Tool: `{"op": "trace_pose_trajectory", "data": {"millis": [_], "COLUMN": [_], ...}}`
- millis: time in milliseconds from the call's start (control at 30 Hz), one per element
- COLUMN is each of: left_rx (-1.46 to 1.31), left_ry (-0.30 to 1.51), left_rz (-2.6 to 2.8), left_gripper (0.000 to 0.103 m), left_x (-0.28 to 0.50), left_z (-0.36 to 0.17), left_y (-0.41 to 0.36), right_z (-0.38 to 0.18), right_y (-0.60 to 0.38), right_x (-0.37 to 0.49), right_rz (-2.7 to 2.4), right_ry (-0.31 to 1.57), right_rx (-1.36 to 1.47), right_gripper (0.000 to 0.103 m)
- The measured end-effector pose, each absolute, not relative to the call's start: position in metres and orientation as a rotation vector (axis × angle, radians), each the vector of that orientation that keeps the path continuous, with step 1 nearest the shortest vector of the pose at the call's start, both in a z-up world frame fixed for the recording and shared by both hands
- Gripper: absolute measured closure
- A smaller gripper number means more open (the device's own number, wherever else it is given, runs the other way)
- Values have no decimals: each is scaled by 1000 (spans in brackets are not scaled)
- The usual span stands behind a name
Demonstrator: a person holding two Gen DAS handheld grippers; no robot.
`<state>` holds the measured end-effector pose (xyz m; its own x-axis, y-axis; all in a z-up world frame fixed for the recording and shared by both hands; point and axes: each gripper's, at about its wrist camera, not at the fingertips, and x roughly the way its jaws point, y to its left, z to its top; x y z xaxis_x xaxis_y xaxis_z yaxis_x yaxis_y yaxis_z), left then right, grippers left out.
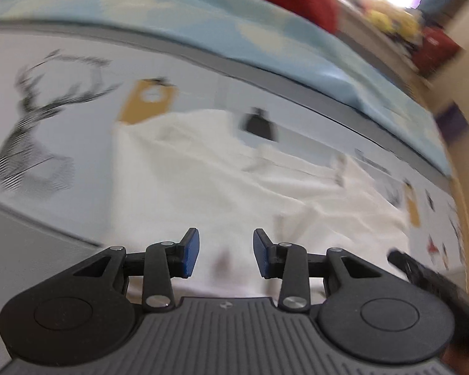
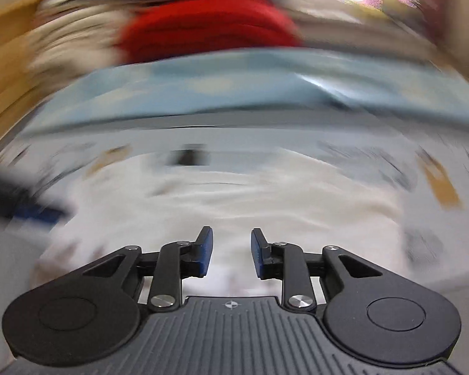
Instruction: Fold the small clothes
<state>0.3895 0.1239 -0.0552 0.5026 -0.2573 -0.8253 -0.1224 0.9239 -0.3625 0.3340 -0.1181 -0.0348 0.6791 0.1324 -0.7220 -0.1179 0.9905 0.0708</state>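
Nearest, left gripper parted above a white garment, nothing between the blue pads. Right gripper likewise parted and empty, over the same white cloth, heavily blurred. Garment spread, creased, on a pale printed cover with a stag's head and mustard tags. Beyond, a grey edge, a light blue cloth, then something red.

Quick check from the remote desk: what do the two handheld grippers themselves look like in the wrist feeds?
They look alike. The left gripper and right gripper each have black linkage arms with silver pivot pins, blue pads on the fingertips, two round black discs at the base, and a grey ribbed plate bearing a small round emblem. No cables or sleeves show.
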Motion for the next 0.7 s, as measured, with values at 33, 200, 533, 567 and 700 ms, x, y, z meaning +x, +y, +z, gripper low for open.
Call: {"op": "trace_pose_trajectory", "data": {"millis": [33,200,533,567,700], "left_rx": [-379,-305,-236,-214,-139], "left_ry": [1043,1023,1103,1113,1128], "left_rz": [-126,-311,-394,-396,-374], "left_gripper": [62,62,44,42,40], "left_x": [390,390,393,393,393], "left_z": [-54,-56,-98,-103,-116], "left_y": [113,61,-15,-22,-38], "right_z": [-37,-56,-85,-85,-83], "right_y": [-137,-204,-239,-240,-242], "right_x": [341,347,346,349,349], "right_rz": [48,-203,-253,-252,-254], "right_ry": [844,966,1060,1062,1075], "right_rx": [83,348,608,609,625], "right_gripper": [75,75,75,75,74]}}
